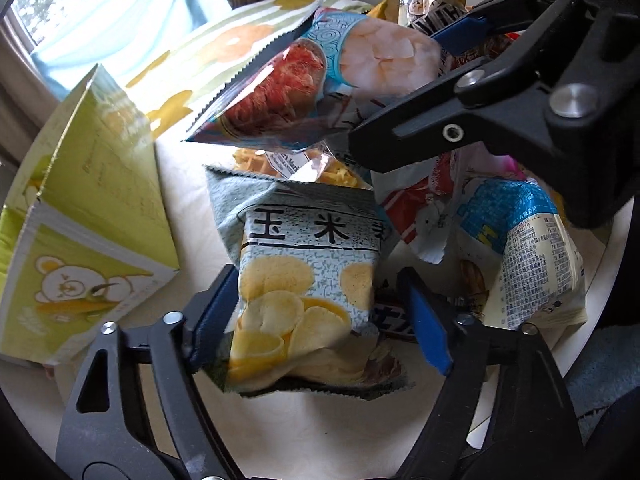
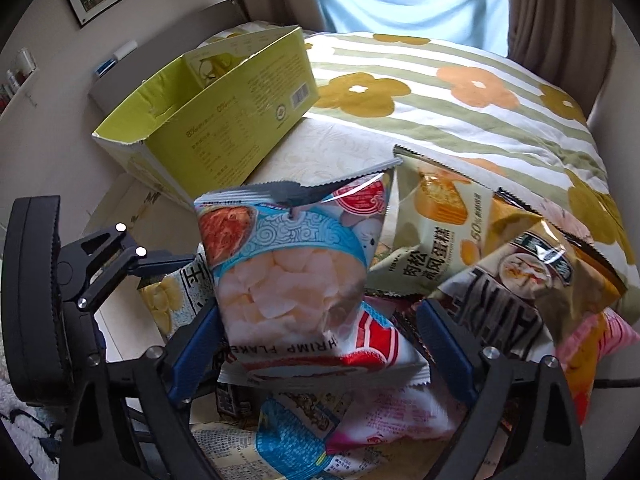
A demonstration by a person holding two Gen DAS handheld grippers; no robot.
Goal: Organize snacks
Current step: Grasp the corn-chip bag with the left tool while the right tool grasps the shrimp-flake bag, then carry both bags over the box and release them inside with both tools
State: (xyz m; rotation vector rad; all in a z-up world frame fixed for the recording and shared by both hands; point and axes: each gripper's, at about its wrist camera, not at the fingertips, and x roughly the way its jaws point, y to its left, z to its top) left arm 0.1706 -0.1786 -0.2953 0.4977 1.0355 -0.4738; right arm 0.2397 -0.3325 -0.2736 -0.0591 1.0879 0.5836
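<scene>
A grey-blue corn chip bag (image 1: 308,280) lies between the jaws of my left gripper (image 1: 316,276). Its left edge is against the left pad, and a gap shows at the right pad, so the gripper is open. A shrimp flakes bag (image 2: 296,280) rests tilted on top of the snack pile inside my right gripper (image 2: 316,306). That gripper is open too, with a gap at its right fingertip. In the left wrist view the right gripper (image 1: 394,88) reaches in from the upper right around the shrimp flakes bag (image 1: 320,76). One left finger (image 2: 160,259) shows at the left of the right wrist view.
An open green cardboard box (image 2: 224,120) stands to the left (image 1: 100,200) on the cream surface (image 1: 320,432). The pile holds several other packets, among them a meat floss cake bag (image 2: 432,232) and a brown bag (image 2: 540,268). A flowered pillow (image 2: 460,100) lies behind.
</scene>
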